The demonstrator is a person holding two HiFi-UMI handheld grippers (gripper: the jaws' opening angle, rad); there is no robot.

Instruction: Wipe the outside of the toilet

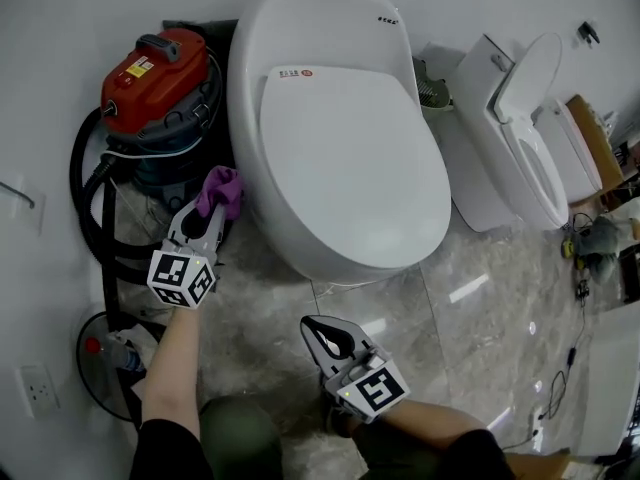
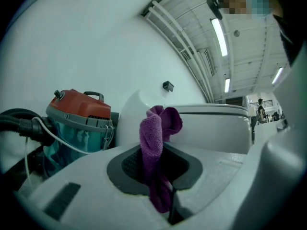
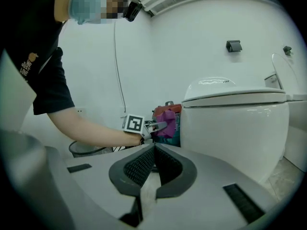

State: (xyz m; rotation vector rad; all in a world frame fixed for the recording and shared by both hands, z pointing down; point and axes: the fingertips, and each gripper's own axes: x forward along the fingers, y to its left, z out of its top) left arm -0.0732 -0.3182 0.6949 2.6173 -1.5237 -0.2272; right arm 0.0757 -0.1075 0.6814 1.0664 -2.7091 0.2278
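A large white toilet (image 1: pixel 340 128) with its lid down fills the middle of the head view. My left gripper (image 1: pixel 205 213) is shut on a purple cloth (image 1: pixel 221 190), held beside the bowl's left flank; whether the cloth touches the bowl I cannot tell. In the left gripper view the purple cloth (image 2: pixel 158 143) stands up between the jaws, with the toilet (image 2: pixel 211 128) just behind. My right gripper (image 1: pixel 322 335) hangs low in front of the bowl, jaws shut with nothing in them. The right gripper view shows the toilet (image 3: pixel 235 123) at right and the cloth (image 3: pixel 166 122) beyond.
A red-topped vacuum cleaner (image 1: pixel 160 83) with a black hose (image 1: pixel 85 198) stands left of the toilet against the wall. A second white toilet (image 1: pixel 520 138) with its seat raised is at the right. A wire bin (image 1: pixel 105 363) sits at lower left. Cables (image 1: pixel 560 388) lie on the marble floor.
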